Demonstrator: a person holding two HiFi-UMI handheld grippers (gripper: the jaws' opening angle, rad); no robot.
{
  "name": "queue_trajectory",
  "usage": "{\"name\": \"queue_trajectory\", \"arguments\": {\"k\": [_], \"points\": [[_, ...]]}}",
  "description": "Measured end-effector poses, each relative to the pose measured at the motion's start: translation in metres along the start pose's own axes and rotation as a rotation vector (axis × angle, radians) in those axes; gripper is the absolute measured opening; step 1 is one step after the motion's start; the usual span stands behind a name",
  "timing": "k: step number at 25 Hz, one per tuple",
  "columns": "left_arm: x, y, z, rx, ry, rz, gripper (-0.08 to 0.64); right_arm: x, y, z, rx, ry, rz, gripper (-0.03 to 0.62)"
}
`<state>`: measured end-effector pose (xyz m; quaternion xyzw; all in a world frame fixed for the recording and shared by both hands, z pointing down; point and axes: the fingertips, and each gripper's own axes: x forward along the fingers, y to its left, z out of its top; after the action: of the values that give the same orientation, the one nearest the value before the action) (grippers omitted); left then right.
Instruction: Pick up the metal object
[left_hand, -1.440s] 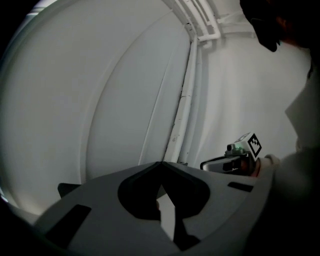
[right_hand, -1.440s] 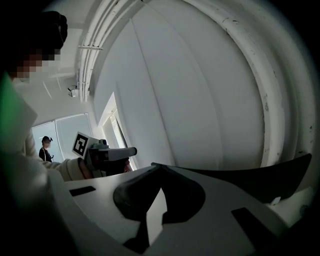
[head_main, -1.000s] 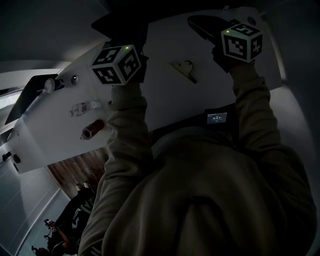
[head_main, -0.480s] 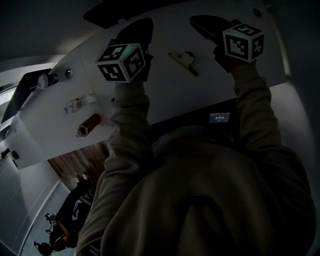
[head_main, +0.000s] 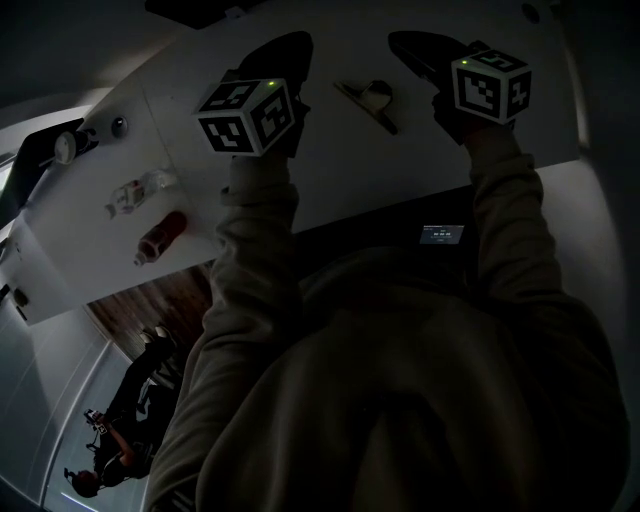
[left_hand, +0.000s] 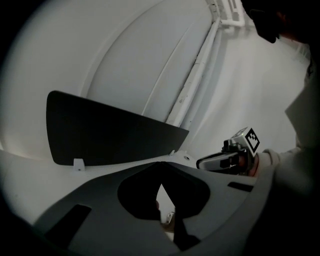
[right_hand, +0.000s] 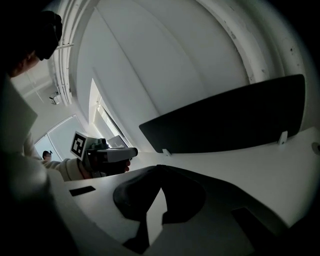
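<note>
Head view: the metal object lies on the white bench, between my two tongs and touching neither. It's a thin pale bar with a rounded lump on it. It sits a bit closer to the right tongs than to the left tongs, and nearer to me than both sets of tips, roughly level with the marker cubes.

Left tongs: in the left gripper view the tips meet and only a narrow wedge of gap shows behind them. So they're closed, with nothing gripped. A small pale bit shows low in that wedge, and I can't tell what it is. Right tongs: same look in the right gripper view, tips together, closed on nothing. Each gripper view catches the other tongs off to the side, held over the bench.

Both views also show a dark panel standing at the bench's far edge. Off to my left on the bench are a red bottle lying on its side and a clear plastic piece just beyond it, both well apart from the metal object.

Versus a second ago: both tongs have come down toward the bench. The metal object was lower in the picture than the cubes; now it's about level with them. The bottle and the clear piece have slid left and up in the frame. The jaws are closed then and now, and the metal object is untouched.
</note>
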<state>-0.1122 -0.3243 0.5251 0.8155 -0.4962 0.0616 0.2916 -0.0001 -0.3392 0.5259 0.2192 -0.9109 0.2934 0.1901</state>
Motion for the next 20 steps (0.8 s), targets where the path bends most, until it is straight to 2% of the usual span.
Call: {"name": "queue_trajectory", "arguments": {"k": [4,11,20], "points": [[0.006,-0.003,-0.026,-0.026,0.03,-0.011,0.003,0.006,-0.002,-0.026,0.047,0.018,0.026,0.02],[0.018,-0.01,-0.076,-0.071,0.088,-0.03,0.003,0.015,-0.016,-0.07,0.073,0.07,0.017,0.02],[0.024,0.0,-0.128,-0.114,0.148,-0.009,0.003,0.03,-0.032,-0.128,0.118,0.152,0.021,0.02]]}}
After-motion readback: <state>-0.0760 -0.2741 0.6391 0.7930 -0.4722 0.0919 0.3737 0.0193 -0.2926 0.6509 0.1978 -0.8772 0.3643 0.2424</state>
